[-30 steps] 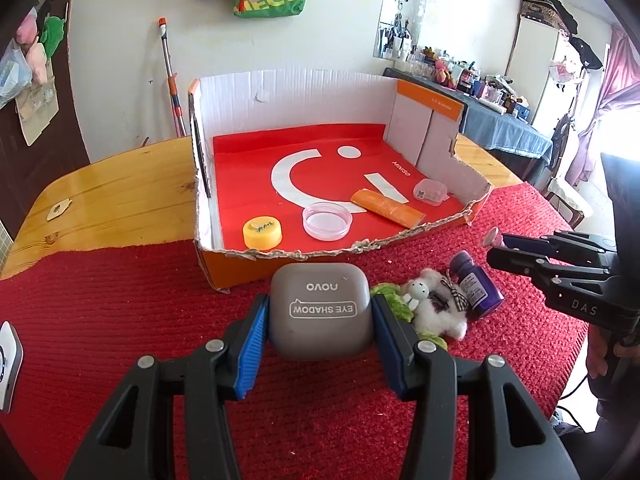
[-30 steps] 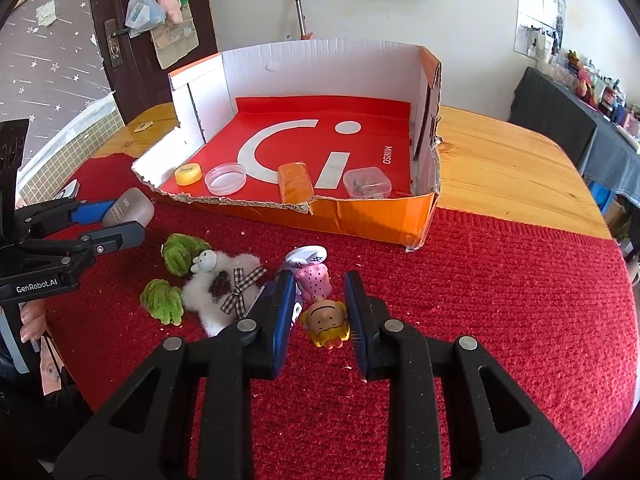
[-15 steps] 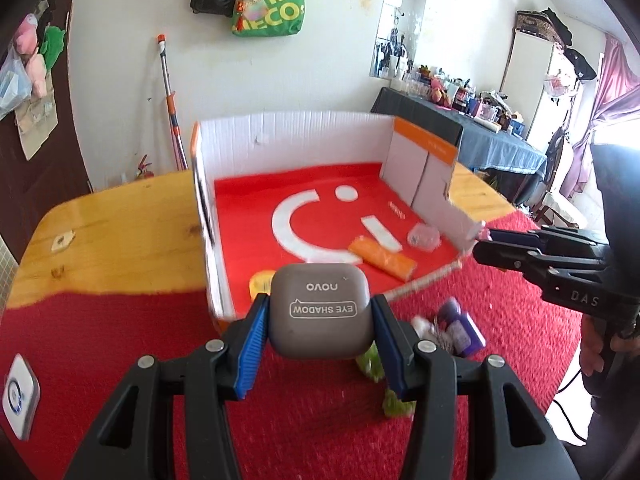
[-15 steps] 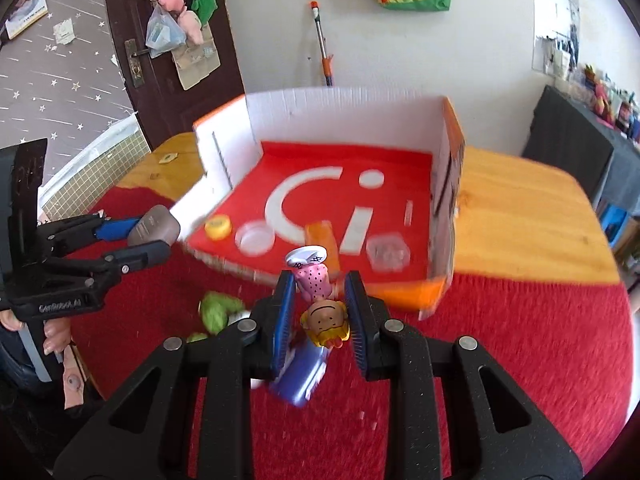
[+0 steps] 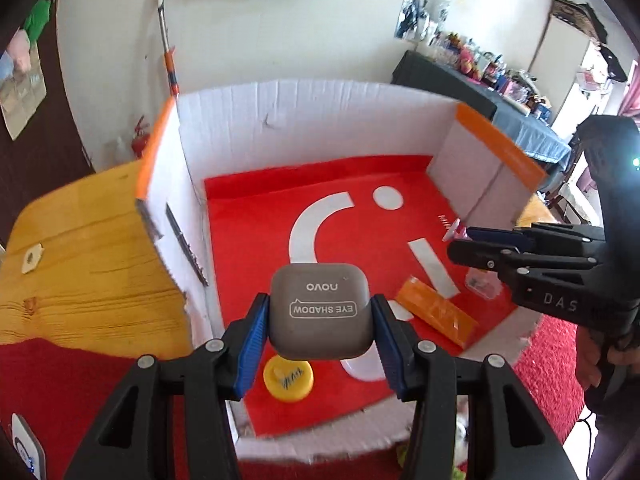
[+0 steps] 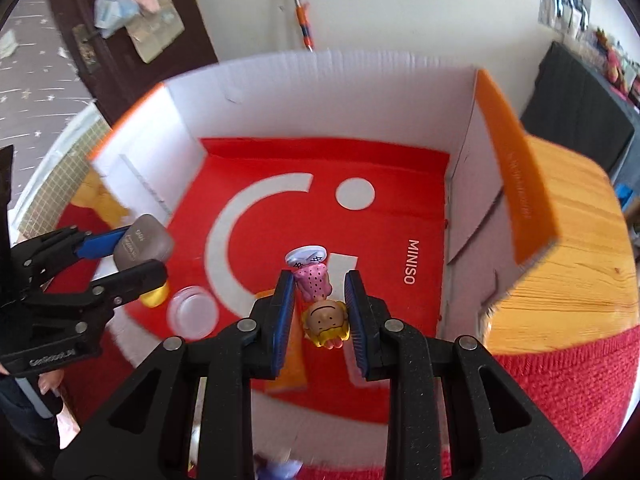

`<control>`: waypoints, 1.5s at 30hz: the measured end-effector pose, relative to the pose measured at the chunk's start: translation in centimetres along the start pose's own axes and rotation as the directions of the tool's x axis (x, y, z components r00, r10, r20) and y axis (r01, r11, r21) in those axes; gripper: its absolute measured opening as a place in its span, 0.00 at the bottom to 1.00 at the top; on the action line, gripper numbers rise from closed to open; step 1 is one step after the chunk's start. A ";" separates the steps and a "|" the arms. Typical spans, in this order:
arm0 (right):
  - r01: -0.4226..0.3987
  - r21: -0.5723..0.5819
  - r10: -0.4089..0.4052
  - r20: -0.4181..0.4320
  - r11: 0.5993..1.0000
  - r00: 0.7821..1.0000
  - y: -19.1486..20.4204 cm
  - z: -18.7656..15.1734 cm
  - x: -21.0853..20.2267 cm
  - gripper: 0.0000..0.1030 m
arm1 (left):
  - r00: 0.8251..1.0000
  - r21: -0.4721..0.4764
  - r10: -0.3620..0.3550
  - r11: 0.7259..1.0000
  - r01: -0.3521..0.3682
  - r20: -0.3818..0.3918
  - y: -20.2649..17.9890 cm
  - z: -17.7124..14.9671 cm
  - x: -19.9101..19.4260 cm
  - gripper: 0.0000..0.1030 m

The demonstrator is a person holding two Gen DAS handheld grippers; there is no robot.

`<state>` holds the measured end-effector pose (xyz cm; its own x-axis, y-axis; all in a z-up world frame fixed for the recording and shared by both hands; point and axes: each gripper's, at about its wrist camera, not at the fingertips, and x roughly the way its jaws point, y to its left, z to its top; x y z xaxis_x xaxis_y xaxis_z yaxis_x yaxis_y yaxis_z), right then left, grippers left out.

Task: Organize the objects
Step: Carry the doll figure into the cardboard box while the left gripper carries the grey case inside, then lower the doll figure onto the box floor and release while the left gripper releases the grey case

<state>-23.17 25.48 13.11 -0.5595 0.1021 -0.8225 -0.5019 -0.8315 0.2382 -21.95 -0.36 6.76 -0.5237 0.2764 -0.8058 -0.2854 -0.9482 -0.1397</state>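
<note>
Left wrist view: left gripper (image 5: 319,322) clenched on grey eye shadow case (image 5: 319,312), held above the near-left floor of the cardboard box (image 5: 304,120). Below it lie a yellow cap (image 5: 288,378), a clear round lid (image 5: 362,366) and an orange packet (image 5: 438,314); a small clear container (image 5: 482,286) sits farther right, partly behind the right gripper (image 5: 460,240).

Right wrist view: right gripper (image 6: 320,312) clamped on doll figurine (image 6: 320,300), head toward the camera, hat outward, over the box's centre.

Step in hand, by judgement: setting both items down inside the box. Best done by lowering each onto bare red floor, the case kept off the cap and lid, the doll off the packet, with the jaws opened only near the surface so nothing bounces.

View differences: only the left wrist view reads the case's lettering and shows the clear container; only the right wrist view shows the doll whole and the "MINISO" print.
</note>
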 end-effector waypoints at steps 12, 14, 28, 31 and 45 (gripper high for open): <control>0.094 0.030 -0.093 -0.058 0.995 0.994 0.0 1.0 2.4 0.24 | 0.998 -0.001 0.022 1.000 -0.022 -0.067 0.2 1.1 3.2 0.51; 0.100 0.020 -0.098 -0.069 0.995 0.993 0.1 1.0 2.8 0.24 | 0.997 0.003 0.029 1.000 -0.029 -0.071 0.2 1.0 3.4 0.51; 0.152 0.012 -0.150 -0.098 0.988 0.984 0.1 0.3 3.7 0.24 | 0.992 0.056 0.084 0.995 -0.079 -0.096 -0.3 1.4 4.1 0.51; 0.156 0.011 -0.154 -0.100 0.988 0.983 0.1 0.2 3.6 0.24 | 0.990 0.069 0.090 0.994 -0.083 -0.106 -0.7 1.5 4.2 0.51; 0.176 0.006 -0.174 -0.104 0.984 0.979 0.3 -0.1 3.6 0.24 | 0.981 0.115 0.145 0.985 -0.130 -0.129 -1.3 1.4 5.0 0.51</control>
<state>-25.26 25.54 10.12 -0.3917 0.1884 -0.9006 -0.5963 -0.7974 0.0926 -25.30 2.50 3.70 -0.4513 0.1135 -0.8851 -0.3049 -0.9518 0.0334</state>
